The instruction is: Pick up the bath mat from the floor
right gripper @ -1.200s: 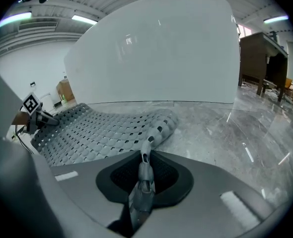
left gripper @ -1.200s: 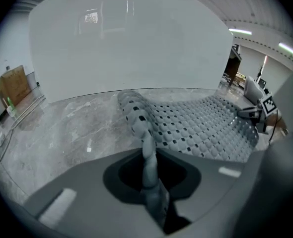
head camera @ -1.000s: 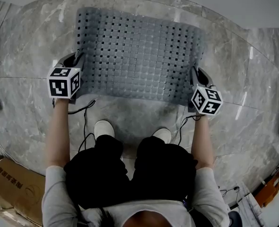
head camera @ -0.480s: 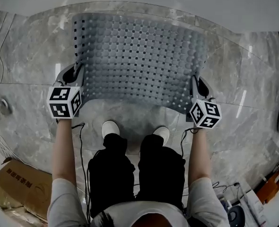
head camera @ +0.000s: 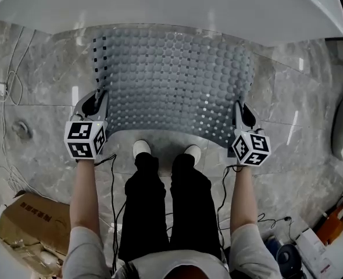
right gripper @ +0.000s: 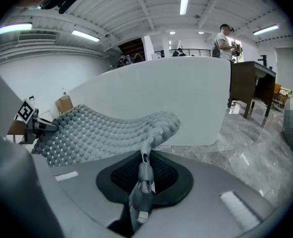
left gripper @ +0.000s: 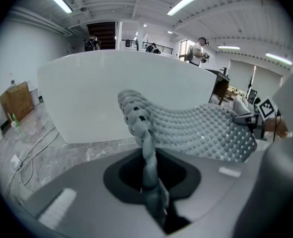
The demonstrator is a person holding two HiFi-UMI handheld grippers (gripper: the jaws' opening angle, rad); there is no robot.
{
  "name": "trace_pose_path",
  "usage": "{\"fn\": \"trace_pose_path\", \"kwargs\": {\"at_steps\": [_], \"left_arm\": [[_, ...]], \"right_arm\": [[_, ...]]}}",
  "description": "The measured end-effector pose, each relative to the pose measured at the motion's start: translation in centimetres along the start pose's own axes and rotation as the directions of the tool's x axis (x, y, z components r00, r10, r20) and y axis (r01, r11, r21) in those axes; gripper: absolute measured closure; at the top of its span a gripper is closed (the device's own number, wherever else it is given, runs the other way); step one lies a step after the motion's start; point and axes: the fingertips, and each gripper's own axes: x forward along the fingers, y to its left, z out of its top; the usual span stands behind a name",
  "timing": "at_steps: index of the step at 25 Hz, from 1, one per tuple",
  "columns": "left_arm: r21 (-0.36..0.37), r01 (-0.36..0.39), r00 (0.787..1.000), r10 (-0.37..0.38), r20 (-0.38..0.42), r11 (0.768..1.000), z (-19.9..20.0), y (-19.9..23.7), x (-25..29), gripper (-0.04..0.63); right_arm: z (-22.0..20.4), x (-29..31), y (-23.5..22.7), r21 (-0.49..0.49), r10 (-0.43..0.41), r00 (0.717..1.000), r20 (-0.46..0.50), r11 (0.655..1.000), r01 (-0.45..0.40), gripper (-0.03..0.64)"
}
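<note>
The grey studded bath mat [head camera: 171, 83] hangs stretched between both grippers, lifted off the marble floor, its far edge near the white bathtub. My left gripper [head camera: 97, 104] is shut on the mat's near left edge; in the left gripper view the mat [left gripper: 186, 128] runs from the pinched edge at the left gripper [left gripper: 154, 192] away to the right. My right gripper [head camera: 241, 114] is shut on the near right edge; in the right gripper view the mat [right gripper: 102, 128] sags from the right gripper [right gripper: 142, 182] off to the left.
A white bathtub [head camera: 171, 10] lies across the top, just beyond the mat. The person's shoes [head camera: 141, 149] stand on the marble floor [head camera: 38, 86] under the mat's near edge. A cardboard box [head camera: 26, 225] sits at lower left, cables [head camera: 9, 74] at left, clutter [head camera: 317, 249] at lower right.
The person has stood up straighter and the mat has risen with both grippers. The bathtub rim has come into view at the top. Both grips are unchanged.
</note>
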Motion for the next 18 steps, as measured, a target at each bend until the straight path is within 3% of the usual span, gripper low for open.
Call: {"fn": "trace_pose_path", "kwargs": {"at_steps": [18], "left_arm": [[-0.017,-0.002,0.993,0.004,0.12,1.0,21.3,-2.1,-25.4,0.551]], "right_arm": [[24.6,-23.4,5.2,0.011,-0.006,0.994,0.113,1.0,0.004,0.577]]}}
